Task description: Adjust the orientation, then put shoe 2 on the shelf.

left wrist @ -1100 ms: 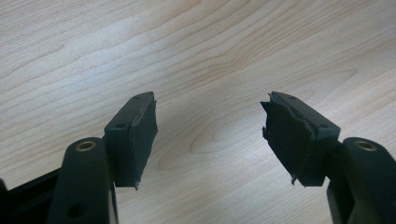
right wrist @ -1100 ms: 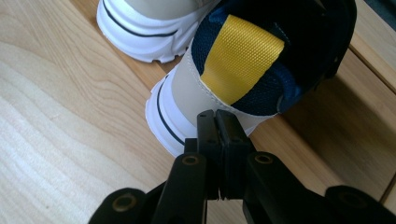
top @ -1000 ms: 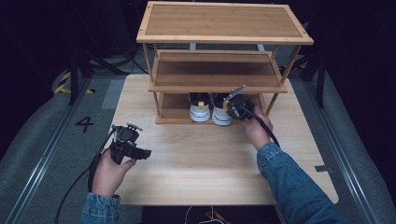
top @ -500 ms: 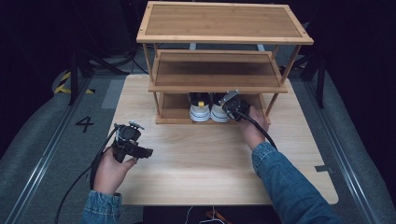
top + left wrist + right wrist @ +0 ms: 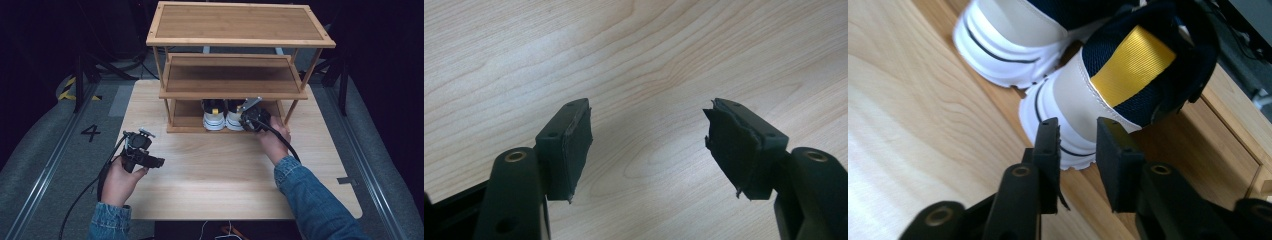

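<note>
Right gripper [image 5: 1077,132] has jaws just opened to a narrow gap, nothing pinched, with the sneaker [image 5: 1108,85] heel right ahead on the rack's bottom shelf [image 5: 187,121]; light, soft upper, stiff heel counter: best grabbed at the heel collar.

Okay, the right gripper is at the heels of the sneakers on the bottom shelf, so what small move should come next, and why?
Probably back the right gripper straight away from the rack. Both sneakers, right one and left one, stand side by side on the bottom shelf, heels outward. The jaws have just been opening and press on nothing, so the placing looks done.
</note>
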`<state>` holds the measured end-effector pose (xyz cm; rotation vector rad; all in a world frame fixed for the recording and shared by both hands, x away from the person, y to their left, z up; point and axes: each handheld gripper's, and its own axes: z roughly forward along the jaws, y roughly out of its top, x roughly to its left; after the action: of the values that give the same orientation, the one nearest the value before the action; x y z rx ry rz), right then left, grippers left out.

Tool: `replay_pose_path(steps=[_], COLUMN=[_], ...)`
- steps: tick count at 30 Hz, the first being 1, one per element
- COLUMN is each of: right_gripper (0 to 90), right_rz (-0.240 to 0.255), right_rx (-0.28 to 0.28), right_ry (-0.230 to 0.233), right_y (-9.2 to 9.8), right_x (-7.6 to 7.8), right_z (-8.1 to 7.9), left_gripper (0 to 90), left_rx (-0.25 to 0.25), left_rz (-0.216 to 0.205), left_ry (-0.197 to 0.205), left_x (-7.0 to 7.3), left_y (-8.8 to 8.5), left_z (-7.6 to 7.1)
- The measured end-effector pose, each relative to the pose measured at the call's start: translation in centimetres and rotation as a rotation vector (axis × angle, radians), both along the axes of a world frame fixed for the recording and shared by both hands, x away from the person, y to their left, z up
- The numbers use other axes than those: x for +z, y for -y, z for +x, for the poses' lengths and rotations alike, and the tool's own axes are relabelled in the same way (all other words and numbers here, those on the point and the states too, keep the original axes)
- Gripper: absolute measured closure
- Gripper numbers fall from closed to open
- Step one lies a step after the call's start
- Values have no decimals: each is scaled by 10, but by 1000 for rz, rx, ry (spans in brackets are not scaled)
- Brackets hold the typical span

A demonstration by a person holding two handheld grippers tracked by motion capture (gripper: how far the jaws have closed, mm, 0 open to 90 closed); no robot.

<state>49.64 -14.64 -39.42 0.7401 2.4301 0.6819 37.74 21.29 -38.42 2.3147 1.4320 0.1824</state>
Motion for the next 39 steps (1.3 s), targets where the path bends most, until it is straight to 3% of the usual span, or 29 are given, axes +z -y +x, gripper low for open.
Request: replay_pose_path(steps=[5,8,16,21,22,24,28,32,35,37,39], right_gripper=[643,622,574,500,470,458,418,340,259,245,233], right_rz=[65,95,149,176,214,229,274,293,331,299,310], right_rx=[10,12,14,18,10,6,-17,-72,-114,-144,-177], right_ry=[-17,0,-9,-2,-8,-9,-7,-29,-38,-38,-20], right_y=[11,23,52,74,88,94,120,146,163,174,184], right_x=[16,25,39,43,45,46,46,43,37,32,28], right_z=[-13,-24,-45,-57,-62,-65,-74,-81,-86,-87,-87], left_gripper=[341,340,340,342,343,343,340,333,333,334,330], left_rx=[-12,-30,-54,-58,-58,-60,-84,-81,-106,-106,-102], left_rz=[-1,5,9,7,8,4,10,11,20,24,16], left_ry=[-2,0,-1,-5,-5,-1,15,22,21,25,27], left_x=[1,1,0,-1,0,0,0,1,0,0,-1], left_y=[5,8,17,19,19,19,19,14,6,1,-5], left_z=[4,7,13,16,17,18,19,21,22,22,23])
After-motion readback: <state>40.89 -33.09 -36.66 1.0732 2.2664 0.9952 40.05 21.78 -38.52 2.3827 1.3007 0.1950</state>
